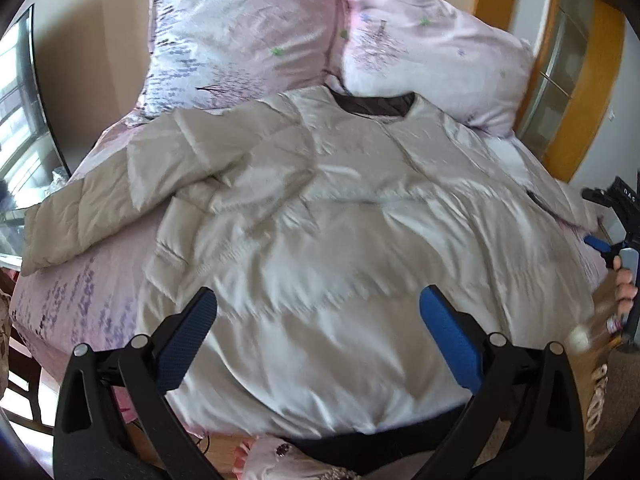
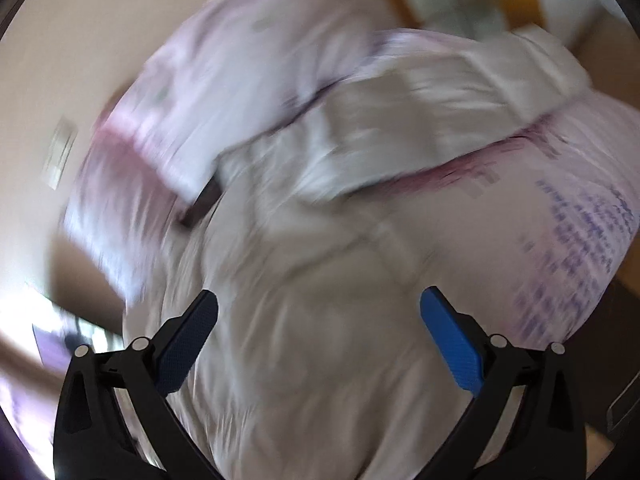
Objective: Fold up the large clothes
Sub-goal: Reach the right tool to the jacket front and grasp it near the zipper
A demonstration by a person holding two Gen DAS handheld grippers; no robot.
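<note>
Both tools, left tool (image 1: 318,300) and right tool (image 2: 319,300), are held spread and empty above the beige jacket (image 1: 340,208), spread ahead on the bed (image 1: 72,300). The outflung sleeve (image 1: 80,224), ahead-left, is best pinched near its cuff and carried across the body.

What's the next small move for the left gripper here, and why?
Probably lower the open left gripper onto the jacket hem just below it and pinch. The jacket lies spread on the bed, one sleeve already folded across, and both grippers hold nothing.
</note>
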